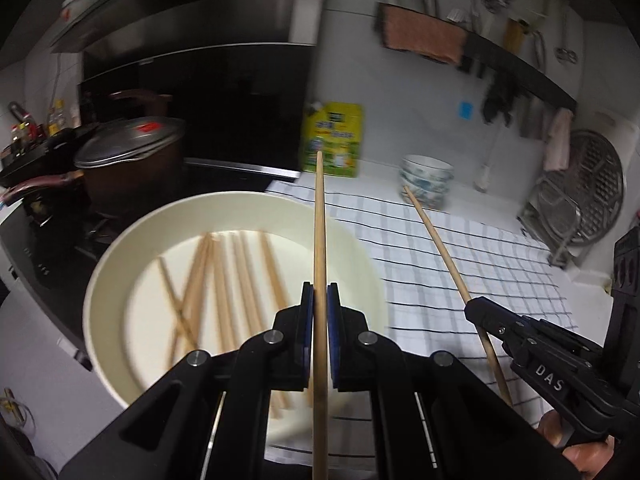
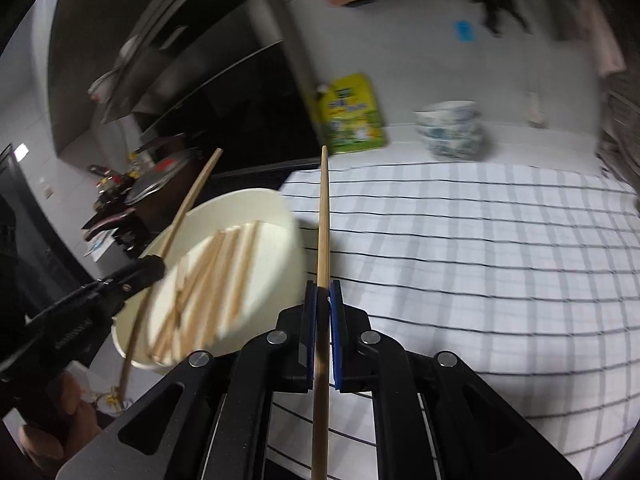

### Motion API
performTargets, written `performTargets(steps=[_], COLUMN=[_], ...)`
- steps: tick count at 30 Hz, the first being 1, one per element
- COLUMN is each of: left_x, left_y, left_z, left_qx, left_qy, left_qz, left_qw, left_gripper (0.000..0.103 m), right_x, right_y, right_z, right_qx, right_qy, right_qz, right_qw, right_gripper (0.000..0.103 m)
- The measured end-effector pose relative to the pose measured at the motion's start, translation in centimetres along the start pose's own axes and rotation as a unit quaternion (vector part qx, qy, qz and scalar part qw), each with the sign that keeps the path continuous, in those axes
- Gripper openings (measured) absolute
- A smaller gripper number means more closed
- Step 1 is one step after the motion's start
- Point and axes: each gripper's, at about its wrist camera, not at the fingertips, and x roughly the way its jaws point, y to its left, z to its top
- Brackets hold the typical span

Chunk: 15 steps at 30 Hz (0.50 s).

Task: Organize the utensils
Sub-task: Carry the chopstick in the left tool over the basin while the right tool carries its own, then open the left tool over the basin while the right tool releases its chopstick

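My left gripper (image 1: 319, 292) is shut on a wooden chopstick (image 1: 319, 220) that points straight ahead, above the near right rim of a cream bowl (image 1: 120, 256). Several more chopsticks (image 1: 224, 280) lie loose in that bowl. My right gripper (image 2: 323, 290) is shut on a second chopstick (image 2: 323, 216), held over the checked cloth (image 2: 480, 260) just right of the bowl (image 2: 280, 216). In the left wrist view the right gripper (image 1: 474, 308) shows at the right with its chopstick (image 1: 436, 244). In the right wrist view the left gripper (image 2: 154, 266) shows at the left, its chopstick (image 2: 192, 196) slanting over the bowl.
A lidded dark pot (image 1: 128, 152) stands on the stove left of the bowl. Against the back wall are a yellow-green packet (image 1: 332, 140) and stacked patterned bowls (image 1: 426, 180). A metal rack with a round steamer plate (image 1: 580, 192) stands at the right. A person's fingers (image 1: 560, 436) hold the right tool.
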Motion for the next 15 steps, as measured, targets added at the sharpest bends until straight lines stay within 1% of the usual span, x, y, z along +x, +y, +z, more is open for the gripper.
performTargets(steps=[2,6,10,15], left_x=[0.2,1.4,2.9,4.7], left_y=[2.3,6.2,8.4,9.1], left_z=[0.4,0.8,0.5,-0.1], left_qx=[-0.010,-0.026,-0.040,-0.043], left_qy=[-0.002,0.007,0.022,0.045], left_qz=[0.016,0.043,0.055,0.058], left_qw=[0.9998,0.9987,0.9975,0.9963], left_gripper=[0.007,0.007,0.007,0.007], right_x=[1.8,5.4,8.6,11.0], right_y=[2.8,6.7,8.9,9.8], right_z=[0.9,2.2,2.5,2.0], right_qx=[-0.013,-0.030,-0.037,-0.038], right_qy=[0.008,0.030,0.062,0.086], right_qz=[0.023,0.046,0.049,0.047], right_qw=[1.000,0.998,0.996,0.994], right_gripper=[0.006,0.006,0.006,0.006])
